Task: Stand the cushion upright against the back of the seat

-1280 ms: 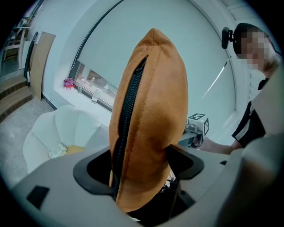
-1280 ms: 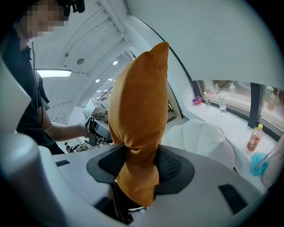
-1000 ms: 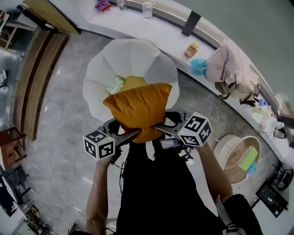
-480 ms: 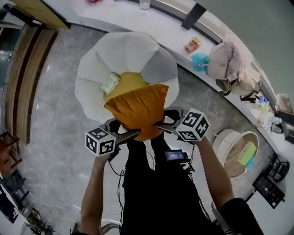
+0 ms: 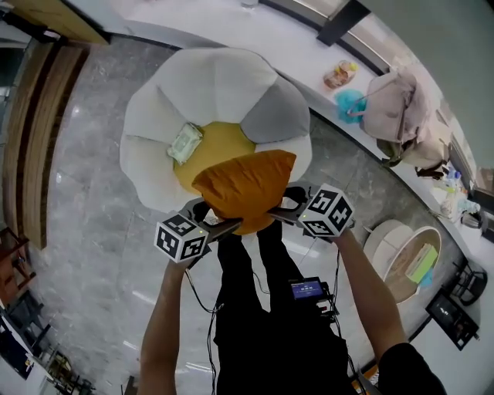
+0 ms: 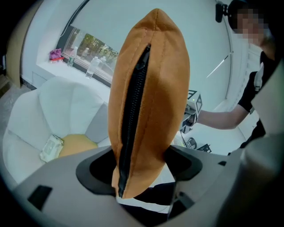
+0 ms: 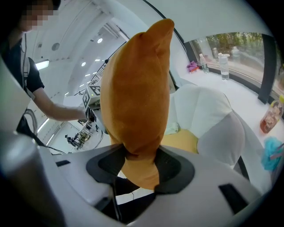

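Only left gripper view shows zipper (image 6: 132, 111) on cushion (image 6: 165, 88).

Shiny grey marble floor (image 5: 77, 216), long white windowsill (image 5: 193, 19) curving round the wall, wood panelling (image 5: 31, 139) off left, daylight through the window (image 6: 95, 46).

Cushion (image 5: 245, 185) hides chair's (image 5: 216, 85) seat front; packet (image 5: 184, 143) label too small to read.

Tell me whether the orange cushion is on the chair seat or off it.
Off it. The orange cushion is held up before the white chair; both gripper views show the yellow seat well beyond it.
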Demonstrator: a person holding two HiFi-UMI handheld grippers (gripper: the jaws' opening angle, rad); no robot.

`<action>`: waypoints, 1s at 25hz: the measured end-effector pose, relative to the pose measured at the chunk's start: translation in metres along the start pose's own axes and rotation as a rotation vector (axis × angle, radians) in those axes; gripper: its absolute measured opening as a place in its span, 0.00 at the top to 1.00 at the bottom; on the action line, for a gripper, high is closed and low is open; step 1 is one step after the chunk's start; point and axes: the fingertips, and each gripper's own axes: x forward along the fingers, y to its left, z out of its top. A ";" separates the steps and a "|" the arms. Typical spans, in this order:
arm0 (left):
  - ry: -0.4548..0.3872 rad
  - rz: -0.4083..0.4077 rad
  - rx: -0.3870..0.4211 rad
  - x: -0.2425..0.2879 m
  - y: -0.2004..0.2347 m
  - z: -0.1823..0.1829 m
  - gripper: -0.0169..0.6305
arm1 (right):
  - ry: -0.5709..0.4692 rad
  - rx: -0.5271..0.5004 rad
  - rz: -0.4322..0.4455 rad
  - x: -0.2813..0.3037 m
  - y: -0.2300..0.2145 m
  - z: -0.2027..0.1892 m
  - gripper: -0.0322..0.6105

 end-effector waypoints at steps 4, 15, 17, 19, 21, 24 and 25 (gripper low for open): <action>0.066 0.035 0.071 0.012 0.035 -0.008 0.42 | 0.042 -0.025 -0.012 0.031 -0.025 -0.008 0.61; 0.116 0.124 0.122 0.062 0.142 -0.023 0.44 | 0.107 -0.128 -0.045 0.108 -0.115 -0.017 0.62; 0.124 0.140 0.125 0.071 0.161 -0.026 0.44 | 0.119 -0.148 -0.050 0.121 -0.130 -0.017 0.62; 0.134 0.157 0.128 0.080 0.179 -0.027 0.45 | 0.131 -0.168 -0.063 0.134 -0.146 -0.017 0.63; 0.137 0.176 0.140 0.088 0.196 -0.025 0.45 | 0.136 -0.184 -0.083 0.144 -0.163 -0.016 0.63; 0.136 0.207 0.179 0.103 0.225 -0.018 0.45 | 0.139 -0.205 -0.118 0.158 -0.193 -0.012 0.63; 0.139 0.220 0.192 0.108 0.235 -0.016 0.45 | 0.142 -0.212 -0.126 0.164 -0.202 -0.011 0.63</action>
